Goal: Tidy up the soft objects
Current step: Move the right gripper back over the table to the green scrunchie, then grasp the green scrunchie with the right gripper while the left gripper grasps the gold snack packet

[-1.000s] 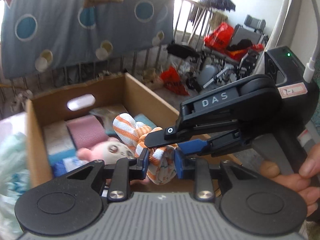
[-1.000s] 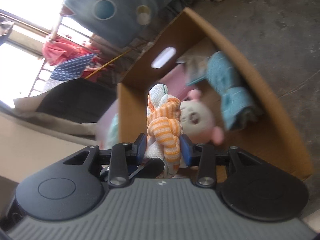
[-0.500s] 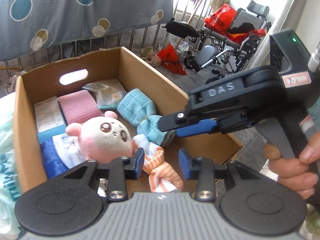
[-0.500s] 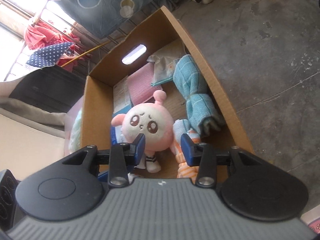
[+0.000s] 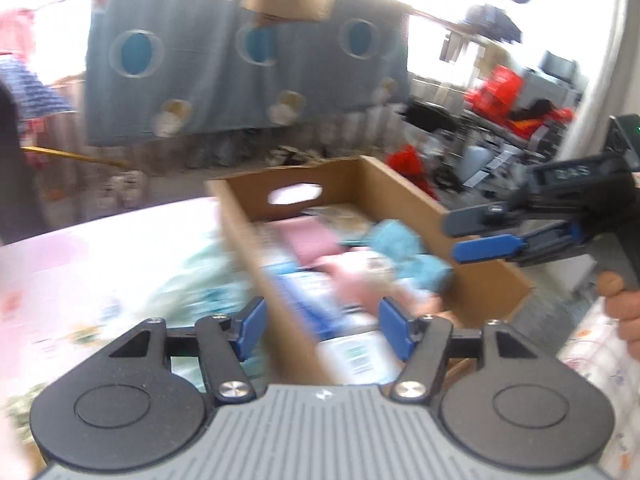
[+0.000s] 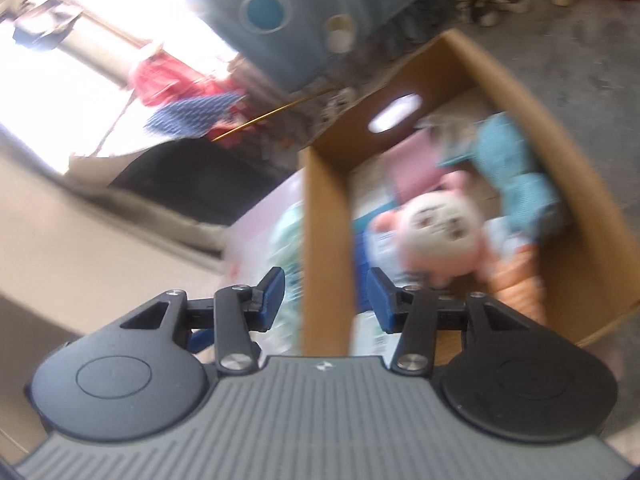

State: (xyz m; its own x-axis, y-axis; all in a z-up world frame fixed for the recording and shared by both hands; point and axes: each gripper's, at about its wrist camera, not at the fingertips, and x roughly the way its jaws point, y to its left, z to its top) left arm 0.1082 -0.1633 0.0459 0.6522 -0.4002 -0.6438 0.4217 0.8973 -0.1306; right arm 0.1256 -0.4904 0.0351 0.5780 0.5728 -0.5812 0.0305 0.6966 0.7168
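The cardboard box [image 5: 404, 184] [image 6: 324, 216] holds a pink plush doll [image 6: 436, 228], a blue towel [image 6: 520, 172], a pink cloth [image 5: 308, 240] and the orange striped cloth [image 6: 520, 284] at its near end. My left gripper [image 5: 322, 328] is open and empty above the box's left wall. My right gripper [image 6: 326, 296] is open and empty, also over that wall; it shows from the side in the left wrist view [image 5: 484, 232]. Both views are blurred by motion.
A pale green soft item [image 5: 200, 280] lies on the pink surface [image 5: 80, 264] left of the box. A blue spotted blanket [image 5: 240, 72] hangs on a railing behind. Clutter and a wheelchair [image 5: 520, 120] stand at the right on the concrete floor [image 6: 580, 40].
Both grippers let go of the orange striped cloth, which dropped into the box. Both have opened wider and swung left, toward the box's left wall.
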